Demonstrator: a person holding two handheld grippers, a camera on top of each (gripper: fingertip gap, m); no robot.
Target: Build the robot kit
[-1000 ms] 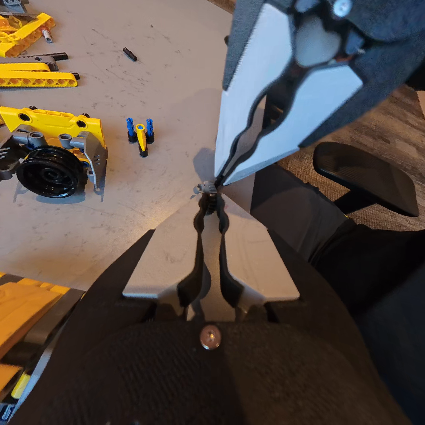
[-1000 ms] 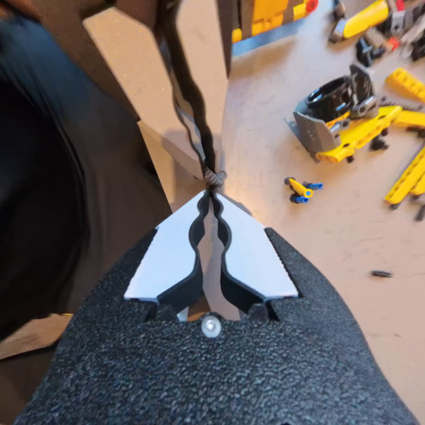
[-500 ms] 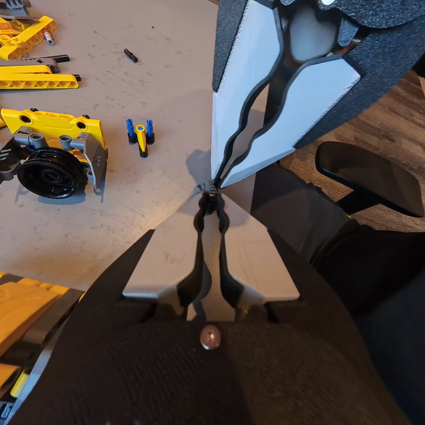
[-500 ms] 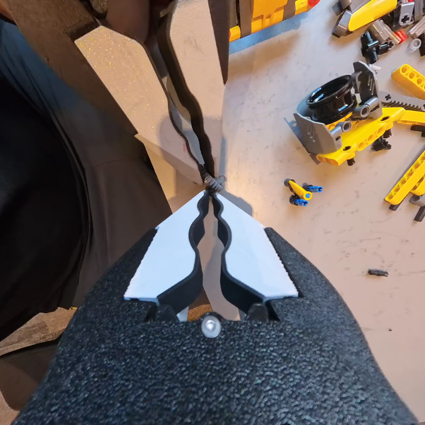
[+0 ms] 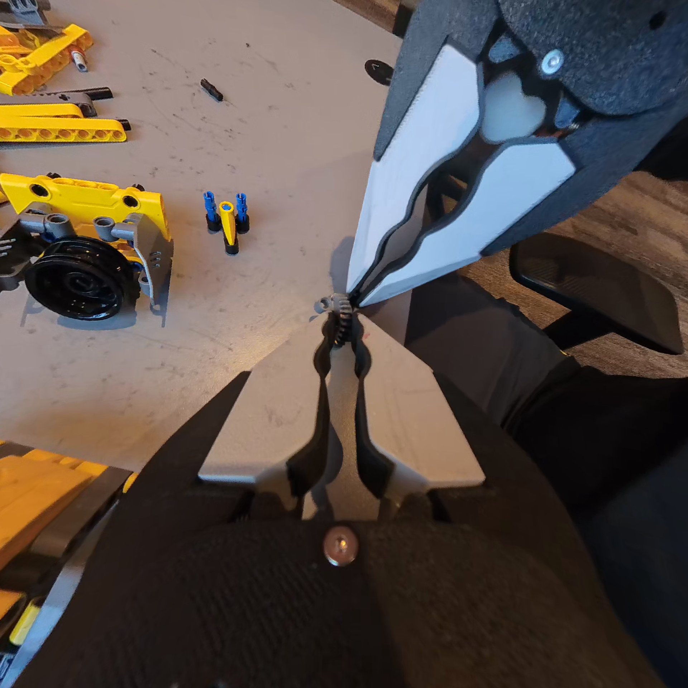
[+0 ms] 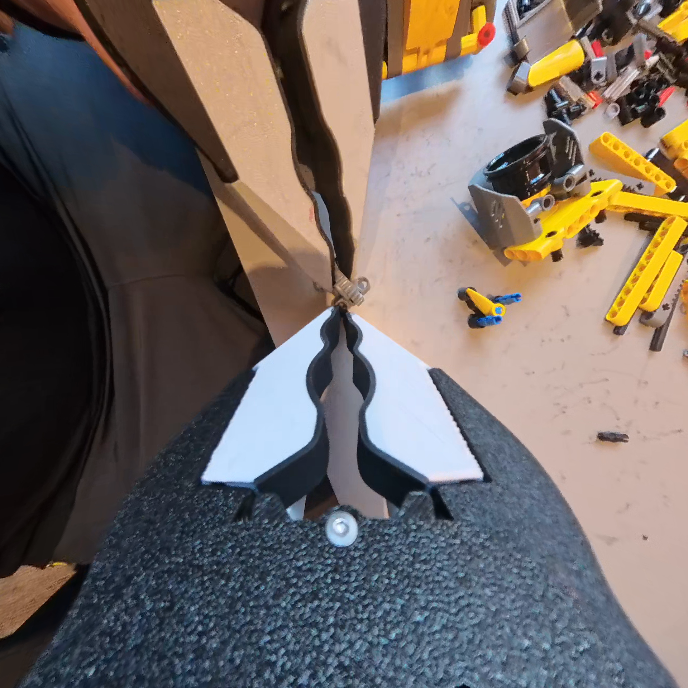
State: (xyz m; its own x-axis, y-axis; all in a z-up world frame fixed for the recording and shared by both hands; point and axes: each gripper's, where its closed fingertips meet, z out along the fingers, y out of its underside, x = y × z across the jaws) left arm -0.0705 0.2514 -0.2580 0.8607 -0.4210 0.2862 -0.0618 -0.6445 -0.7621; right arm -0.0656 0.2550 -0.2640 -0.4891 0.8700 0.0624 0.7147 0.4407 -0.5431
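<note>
My left gripper [image 5: 340,327] is shut on a small black gear [image 5: 341,332] pinched at its fingertips, just above the table's near edge. My right gripper [image 6: 341,312] comes in tip to tip against it and is shut on a small grey toothed piece with a ring end [image 6: 350,290]. That piece also shows in the left wrist view [image 5: 335,302], pressed against the black gear. The right gripper [image 5: 355,299] reaches down from the upper right in the left wrist view. The left gripper [image 6: 340,275] hangs from the top in the right wrist view.
On the grey table [image 5: 260,156] lie a yellow-and-grey assembly with a black wheel hub [image 5: 82,275], a small blue-and-yellow piece [image 5: 227,223], a black pin [image 5: 211,89] and yellow beams [image 5: 63,132]. A heap of loose parts [image 6: 614,74] lies farther off. A black chair [image 5: 595,290] stands off the edge. The tips of both grippers are at nearly the same place.
The right gripper has tilted and swung a little while staying tip to tip with the left. The grey piece's ring end now sticks out more to the side. Both stay shut.
</note>
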